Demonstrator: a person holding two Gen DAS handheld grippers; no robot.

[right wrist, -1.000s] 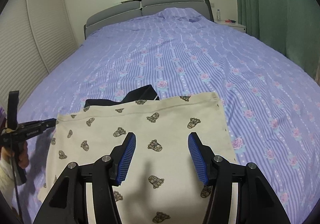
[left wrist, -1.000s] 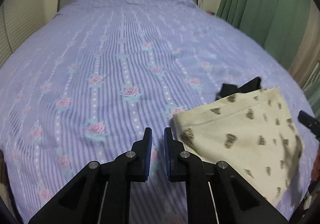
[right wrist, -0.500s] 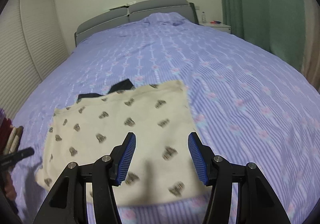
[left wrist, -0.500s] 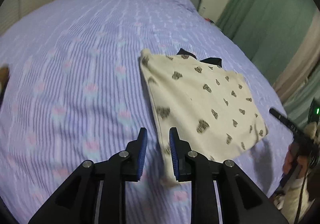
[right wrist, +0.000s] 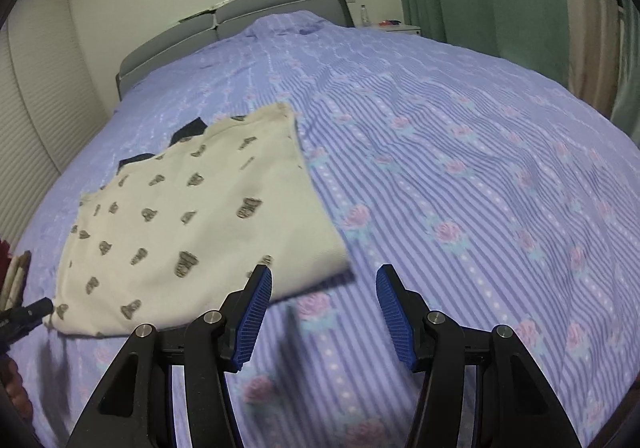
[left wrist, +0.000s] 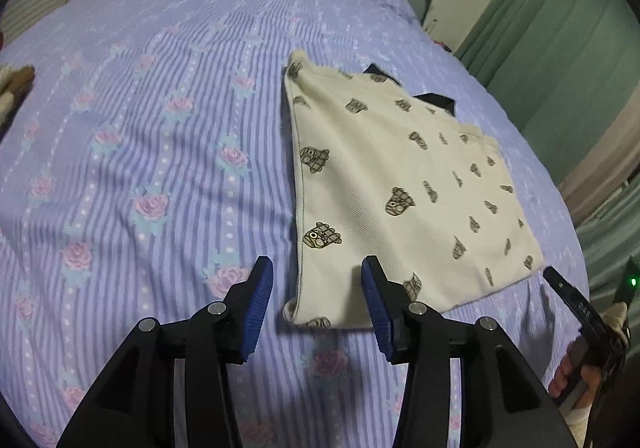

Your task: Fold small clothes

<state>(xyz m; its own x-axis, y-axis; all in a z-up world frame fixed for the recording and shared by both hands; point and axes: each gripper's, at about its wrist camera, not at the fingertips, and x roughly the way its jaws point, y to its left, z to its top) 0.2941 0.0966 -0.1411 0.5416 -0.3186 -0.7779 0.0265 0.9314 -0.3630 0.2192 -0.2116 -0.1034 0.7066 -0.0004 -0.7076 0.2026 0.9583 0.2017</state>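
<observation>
Left hand-held gripper (left wrist: 316, 302): a second earlier its jaws were nearly together over bare bedspread; they were now apart and opening. Near left corner of the cream garment (left wrist: 404, 200) sat in the gap between the blue pads (left wrist: 258, 308), but nothing was pinched, no pad pressing on cloth. The view had swung from mostly bedspread to the garment's left edge running up from the jaws.

Right hand-held gripper (right wrist: 324, 306): jaws stood apart at the same spread as a second earlier, empty. Before, it hung over the middle of the garment; now it sat at the near right corner, left pad (right wrist: 256, 308) just overlapping the hem, right pad over bare bedspread.

Garment: cream cloth (right wrist: 192, 216) with small dark printed figures, lying flat on the purple striped, rose-print bedspread (left wrist: 140, 152), near the foot of the bed. Dark cloth (left wrist: 438, 101) poked out at its far edge; couldn't tell if that was part of it or a separate piece. It looked like it hadn't shifted; only the cameras had.

Read: both grippers had moved off centre to the two near corners. Looks like set-up for a two-corner pinch, then a fold away toward the headboard (right wrist: 240, 14). No fold begun here. Left was lined up better than right; right likely needed to shift further onto the cloth to catch the corner.

The person's hand (left wrist: 576, 376) showed at the right edge of the left view, holding the other gripper's handle.
</observation>
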